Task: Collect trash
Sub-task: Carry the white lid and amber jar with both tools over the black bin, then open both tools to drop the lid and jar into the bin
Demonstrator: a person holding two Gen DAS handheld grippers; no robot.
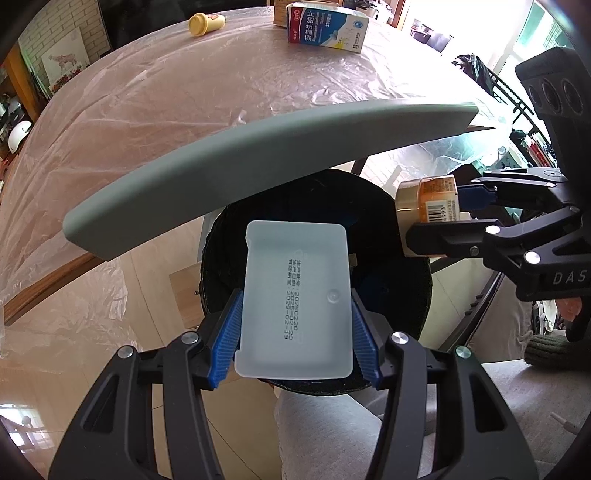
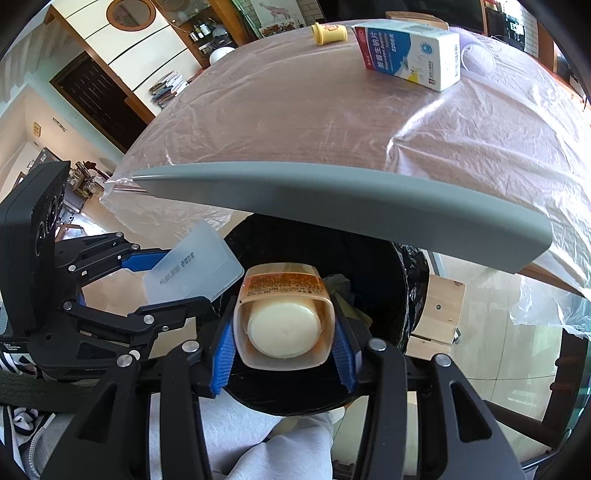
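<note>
Both grippers closed on trash, poised above the black-lined bin [image 1: 391, 295]. Left gripper [image 1: 295, 332] pinching a translucent white plastic tray [image 1: 295, 299] across its short sides, blue pads [image 1: 229, 332] flat against the walls. Right gripper [image 2: 282, 343] clamped on an orange-labelled jar [image 2: 284, 317], pads squeezing the body on either side.

Seen from the left wrist, tray hanging directly over the bin mouth, underside toward the camera, printed date codes running lengthwise. Long axis pointing away from the gripper and down into the bin, far edge lower than the gripped end. Jar [image 1: 430, 203] held at the bin's right rim, just under the grey table edge [image 1: 258, 162], long axis running along the fingers, cap end leading, barcode visible on the side. From the right wrist, flat base of the jar facing the camera, body pointing down toward the bin interior.

Step in hand, by the look of it: dropping both items. To do it well: bring the jar further in from the rim so it clears the liner, keep clear of the table edge above, then spread the jaws fully and let each piece fall nose first. Risk of the tray catching air and sliding off the rim if released tilted sideways.

Beyond the bin, up on the plastic-covered table: a blue-and-white carton [image 1: 327, 27] and a yellow cup [image 1: 205, 23] lying on its side, probably next for collection.
</note>
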